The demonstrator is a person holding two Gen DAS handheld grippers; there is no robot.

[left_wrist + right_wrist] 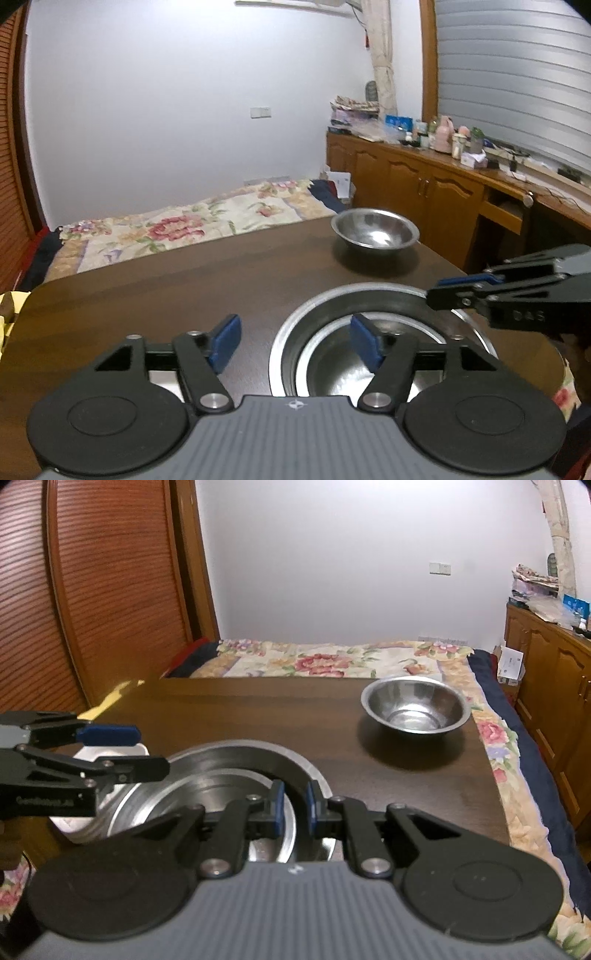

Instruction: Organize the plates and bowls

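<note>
The left gripper (295, 341) hangs low in the left wrist view with its blue-padded fingers (225, 341) spread wide; one pad sits over the dark bench (147, 280) and the other over the metal plate (369, 291), and neither presses on anything. The right gripper (293, 806), at the lower centre of the right wrist view, has its fingers drawn narrow across the near rim of the plate (236, 753); whether the pads really pinch that rim or only stand beside it cannot be told from either view.

The plate lies at the near edge of the bench, lower middle of both views, with a second, smaller round dish (207, 805) seemingly nested inside it. A white, square-cornered tray (110, 755) peeks out just beside it under the left gripper. The steel bowl (415, 709) stands well apart, toward the far right corner of the bench, close to the edge above the flowered bed cover (332, 661).

The likely trouble is slippage: polished steel on smooth pads gives little bite, and a thin rim held from one side only may tilt and let the inner dish slide out. A nudge to the bowl could send it off the corner. The plate is shallow with a broad flat lip; the bowl is deep, flared and mirror-bright; the bench is matt, dark wood grain.
</note>
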